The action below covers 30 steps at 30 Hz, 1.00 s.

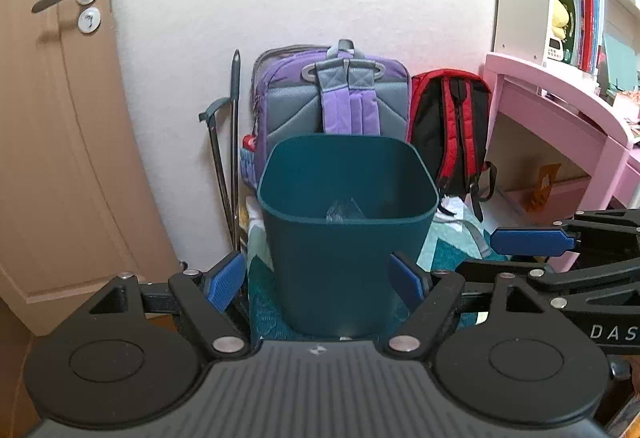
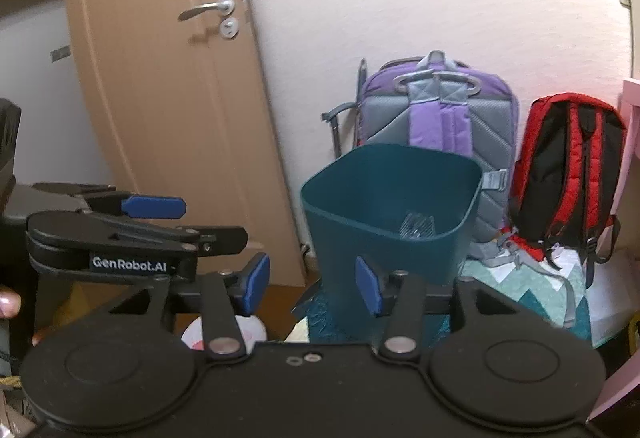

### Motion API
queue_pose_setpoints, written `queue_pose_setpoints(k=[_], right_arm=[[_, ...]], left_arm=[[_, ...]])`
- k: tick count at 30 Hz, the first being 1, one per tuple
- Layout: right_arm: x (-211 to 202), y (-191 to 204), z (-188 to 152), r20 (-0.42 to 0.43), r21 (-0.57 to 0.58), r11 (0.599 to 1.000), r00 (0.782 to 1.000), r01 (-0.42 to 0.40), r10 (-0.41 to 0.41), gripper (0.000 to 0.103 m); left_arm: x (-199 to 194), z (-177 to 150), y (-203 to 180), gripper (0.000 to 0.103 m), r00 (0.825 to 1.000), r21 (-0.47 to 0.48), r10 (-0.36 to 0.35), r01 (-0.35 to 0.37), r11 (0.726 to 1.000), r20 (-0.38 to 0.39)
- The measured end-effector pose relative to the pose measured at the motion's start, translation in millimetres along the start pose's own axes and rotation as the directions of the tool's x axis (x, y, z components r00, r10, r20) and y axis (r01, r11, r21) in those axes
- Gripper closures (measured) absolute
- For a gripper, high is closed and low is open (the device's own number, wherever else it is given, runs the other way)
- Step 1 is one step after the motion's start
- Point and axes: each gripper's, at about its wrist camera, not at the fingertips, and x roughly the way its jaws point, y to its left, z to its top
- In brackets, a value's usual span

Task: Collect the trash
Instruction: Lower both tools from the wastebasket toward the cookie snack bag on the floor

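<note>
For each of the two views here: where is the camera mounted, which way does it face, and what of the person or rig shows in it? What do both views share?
Left wrist: on the left hand-held gripper, facing the teal bin head-on; open jaws frame it, and the right hand-held gripper enters at right.
Right wrist: on the right hand-held gripper, jaws open, bin right of centre; the left hand-held gripper and fingertips show at left.
Shared: bin holding a clear wrapper, purple backpack, red backpack, door.

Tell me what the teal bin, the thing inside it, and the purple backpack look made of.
Teal bin: likely moulded plastic, smooth matte walls with a rolled rim. Item inside: seemingly clear crinkled plastic, glinting and see-through; exact kind unclear. Purple backpack: woven fabric with grey mesh padding and stitched webbing straps.
</note>
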Motion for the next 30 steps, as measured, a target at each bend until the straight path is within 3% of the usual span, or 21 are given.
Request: queue_pose_setpoints(k=[12,19,24,30], right_arm=[[36.1,16.9,-58.3,-0.066,0.028,0.994,0.992,-0.102,0.104,0.051],[91.0,23.6,-101.9,-0.164,0.038,0.993,0.979,-0.116,0.12,0.05],[149.1,25.1,-146.7,-0.297,0.059,0.993,0.948,-0.1,0.113,0.05],[220.9,18.1,-194.6,-0.426,0.128,0.991,0.901,-0.032,0.084,0.05]], left_arm=[[-0.1,-74.9,31.2,0.018,0.997,-0.013,-0.037,0.036,0.999,-0.066],[38.4,-126.7,71.5,0.004,0.993,-0.055,-0.023,0.017,0.998,-0.117],[83.8,-171.1,108.5,0.004,0.986,-0.075,-0.011,-0.002,0.997,-0.166],[150.9,-234.5,140.2,0.004,0.964,-0.044,0.007,-0.019,0.999,-0.267]])
